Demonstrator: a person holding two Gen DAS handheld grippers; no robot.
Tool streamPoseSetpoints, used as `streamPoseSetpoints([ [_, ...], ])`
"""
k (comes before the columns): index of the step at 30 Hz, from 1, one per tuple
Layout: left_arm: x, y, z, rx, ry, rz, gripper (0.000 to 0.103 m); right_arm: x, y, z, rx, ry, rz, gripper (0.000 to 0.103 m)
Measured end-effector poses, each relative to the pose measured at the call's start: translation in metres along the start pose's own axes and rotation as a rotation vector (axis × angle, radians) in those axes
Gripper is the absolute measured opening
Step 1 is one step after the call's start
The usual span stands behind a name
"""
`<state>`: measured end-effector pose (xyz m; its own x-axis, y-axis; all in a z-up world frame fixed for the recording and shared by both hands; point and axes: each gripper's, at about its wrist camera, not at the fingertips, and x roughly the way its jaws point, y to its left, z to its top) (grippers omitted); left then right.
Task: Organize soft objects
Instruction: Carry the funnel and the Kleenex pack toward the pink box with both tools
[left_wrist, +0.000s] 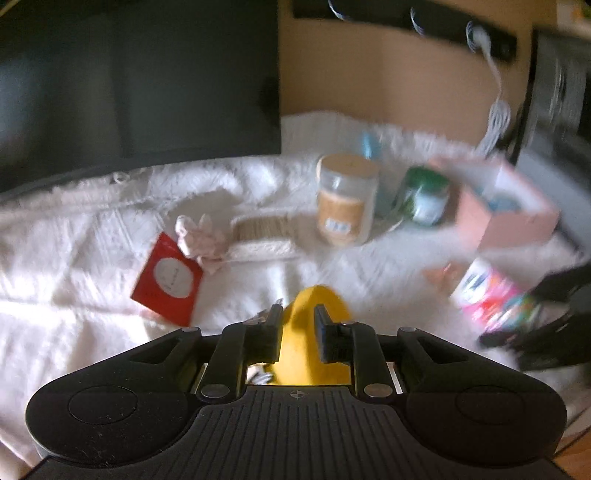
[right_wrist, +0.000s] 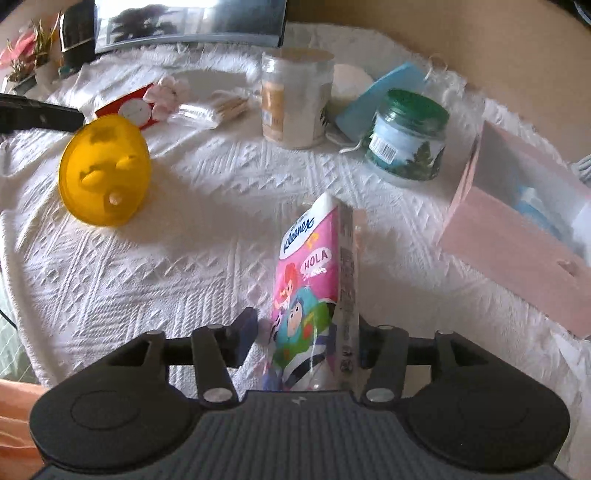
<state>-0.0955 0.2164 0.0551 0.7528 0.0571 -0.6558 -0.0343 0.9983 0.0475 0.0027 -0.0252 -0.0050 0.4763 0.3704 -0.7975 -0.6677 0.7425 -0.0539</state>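
the left gripper (left_wrist: 297, 325) has the yellow plastic piece (left_wrist: 314, 332) between its jaws; the pads sit right against its sides, so it reads as clenched on it, though the blur leaves some doubt. the right gripper (right_wrist: 306, 332) has its jaws spread apart: the tissue pack (right_wrist: 314, 295) stands on edge between them, leaning toward the right finger, while the left finger (right_wrist: 245, 332) stands clear of it with a gap, so the pack is released, not gripped.

judging from that, the pack could topple flat onto the white textured cloth (right_wrist: 184, 240) covering the surface once the jaws draw away, since it balances on a narrow edge. it also sits short of the pink box (right_wrist: 517, 236), which looks like the likely place for soft things; if it is meant to go in, it has not got there. the yellow piece is hard and smooth, and a light squeeze could let it slip.

farther out, a jar with a tan label (right_wrist: 295, 99) and a green-lidded jar (right_wrist: 406, 136) stand behind the pack, with a blue packet (right_wrist: 384, 92) between them. a red card (left_wrist: 168, 280), a small pink soft toy (left_wrist: 197, 236) and a bundle of cotton swabs (left_wrist: 264, 229) lie to the left. the two jars stand close to the box's open side and could be knocked by a sweep toward it.
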Motion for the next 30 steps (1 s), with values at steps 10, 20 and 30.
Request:
streamPoseSetpoints([
  [10, 0.024, 0.002, 0.005, 0.064, 0.01, 0.026, 0.034, -0.003, 0.0, -0.011, 0.016, -0.056, -0.042, 0.07],
  [20, 0.04, 0.009, 0.001, 0.013, 0.061, -0.073, 0.042, -0.001, -0.006, -0.018, 0.056, -0.083, -0.052, 0.08],
  [30, 0.066, 0.021, -0.012, -0.086, 0.102, -0.084, 0.024, -0.005, -0.013, -0.014, 0.103, -0.113, -0.054, 0.084],
])
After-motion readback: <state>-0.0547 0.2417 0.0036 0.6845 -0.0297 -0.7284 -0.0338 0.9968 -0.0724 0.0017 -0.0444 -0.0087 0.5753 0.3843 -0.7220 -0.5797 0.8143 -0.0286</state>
